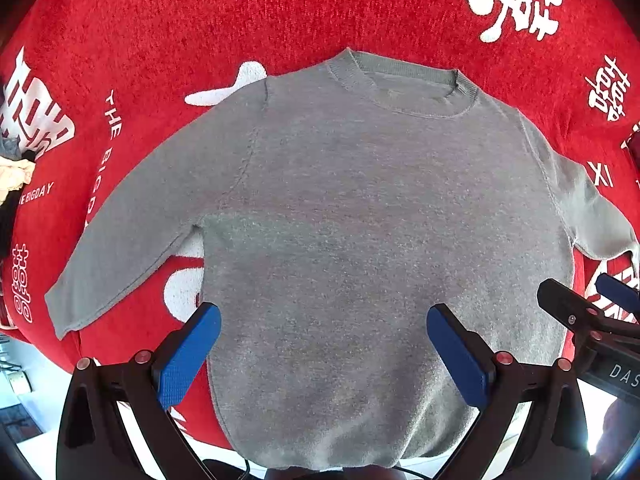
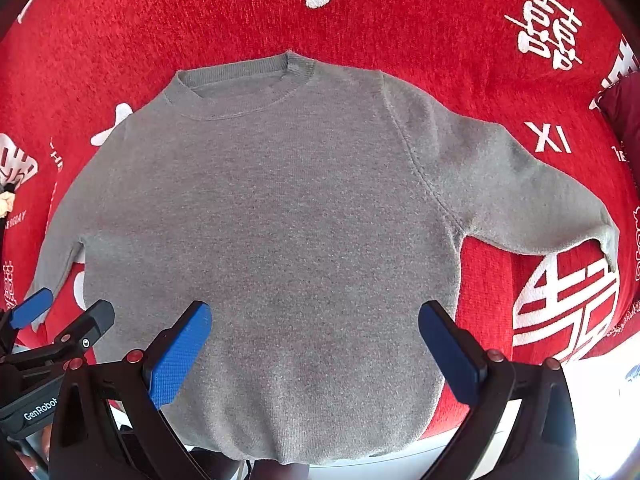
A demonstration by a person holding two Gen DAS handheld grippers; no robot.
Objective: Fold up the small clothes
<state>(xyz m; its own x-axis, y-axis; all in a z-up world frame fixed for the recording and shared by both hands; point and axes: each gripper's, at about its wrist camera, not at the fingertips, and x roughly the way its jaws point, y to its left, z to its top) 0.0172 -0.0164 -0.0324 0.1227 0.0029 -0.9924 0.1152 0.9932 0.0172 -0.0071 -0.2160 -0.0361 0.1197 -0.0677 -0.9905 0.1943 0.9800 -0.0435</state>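
A small grey knit sweater (image 1: pixel 360 220) lies flat and face up on a red blanket (image 1: pixel 160 20) printed with white Chinese characters and English words. Its collar (image 1: pixel 404 80) points toward the blanket's far edge, and its hem hangs just over the near edge. Both sleeves are spread out to the sides, angling down toward the near corners.

The left gripper (image 1: pixel 324 356) hovers over the lower part of the sweater's body, its blue-padded fingers spread wide apart and holding nothing. The right gripper (image 2: pixel 316 352) hovers beside it over the same area, likewise spread wide and empty. Whether the fingertips touch the fabric cannot be told.

The sweater looks soft, light and limp, with a slightly fuzzy surface that should grip well against the textured pads. It would likely sag and drape when lifted, so a pinch at a sleeve cuff (image 2: pixel 608 240) or shoulder seam seems the best hold for bringing a sleeve across the body. At the blanket's left edge sits a small heap of other clothes (image 1: pixel 14 176).
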